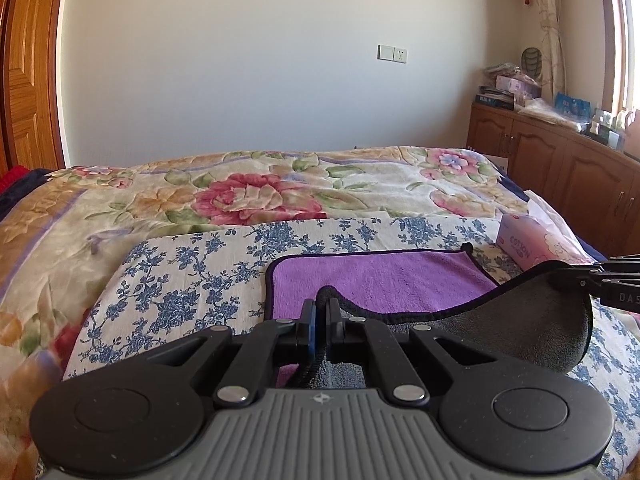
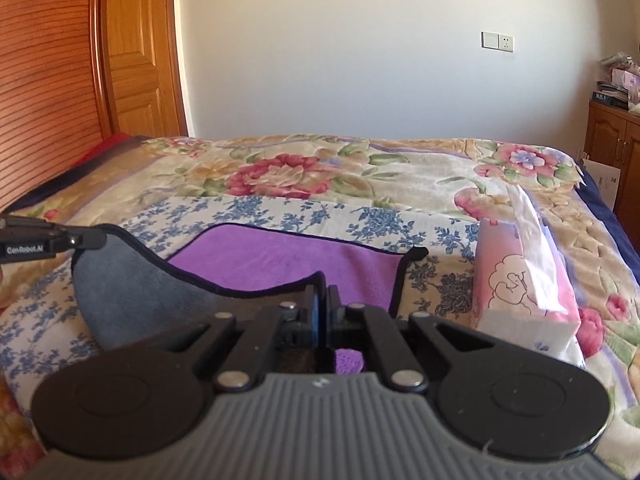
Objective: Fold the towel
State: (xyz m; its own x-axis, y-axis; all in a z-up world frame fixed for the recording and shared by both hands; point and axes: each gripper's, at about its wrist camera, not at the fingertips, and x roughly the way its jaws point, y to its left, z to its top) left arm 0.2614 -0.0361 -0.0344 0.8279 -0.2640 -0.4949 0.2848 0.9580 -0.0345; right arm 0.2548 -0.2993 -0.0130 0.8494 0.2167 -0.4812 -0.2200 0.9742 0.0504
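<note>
Bedroom, left wrist view: sunlit bed [image 1: 100, 216] under a floral quilt, a blue-flowered cloth [image 1: 192, 280] spread across its near part, a wooden cabinet [image 1: 560, 160] along the right-hand wall.
Towel: purple towel [image 1: 380, 280], dark-bound with a grey underside, lies on the blue-flowered cloth near the bed's front edge; its near edge is raised off the cloth.
Left gripper: left gripper [image 1: 320, 308] has its fingers pressed together on the near left corner of the towel.
Partner tool: right gripper [image 1: 560, 278] enters from the right and pinches the other near corner, so the grey underside sags between the two.
Bedroom, right wrist view: same bed [image 2: 400, 160], wooden door [image 2: 136, 60] at far left, tissue pack [image 2: 516, 276] standing just beside the towel's right edge.
Right gripper: right gripper [image 2: 323, 300] is clamped on the towel [image 2: 280, 260] at its near right corner; left gripper [image 2: 98, 238] grips the far end of the raised hem.
Step in hand, as judged: carrying the near edge over to the far edge.
Doing it well: keep both corners level and the hem taut, move together, lay the hem flush on the far binding, and keep clear of the tissue pack.
</note>
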